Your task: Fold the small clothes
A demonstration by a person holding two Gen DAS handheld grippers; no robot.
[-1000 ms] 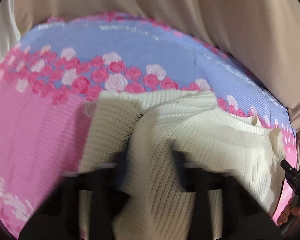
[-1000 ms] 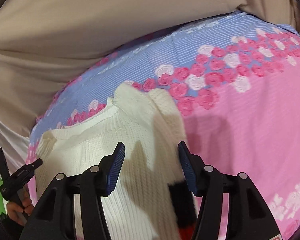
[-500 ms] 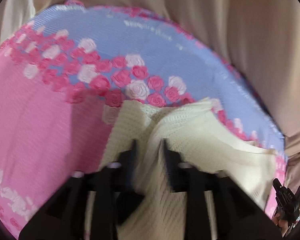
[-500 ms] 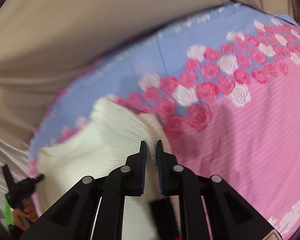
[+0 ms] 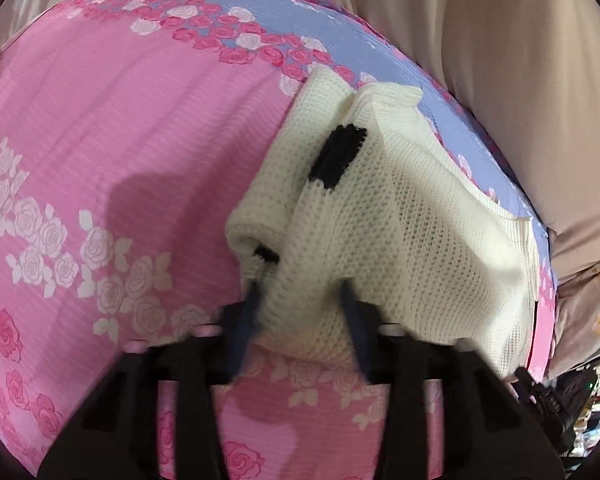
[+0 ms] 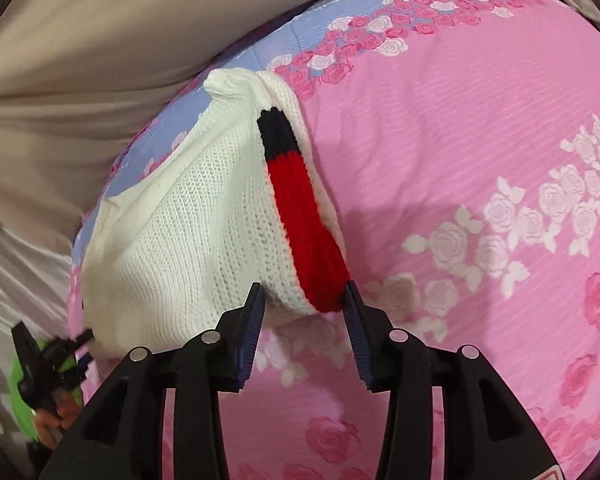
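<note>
Lay bunched on the pink rose sheet [image 5: 100, 128]: cream sweater [image 5: 400, 220], near edge between both sets of fingers. Left gripper [image 5: 302, 312] closing, blurred, grip uncertain. Right gripper [image 6: 305, 304] opening, fingers apart beside the red stripe [image 6: 308, 216].

Both wrist views look steeply down, sharing the sweater [image 5: 400, 216] closely
</note>
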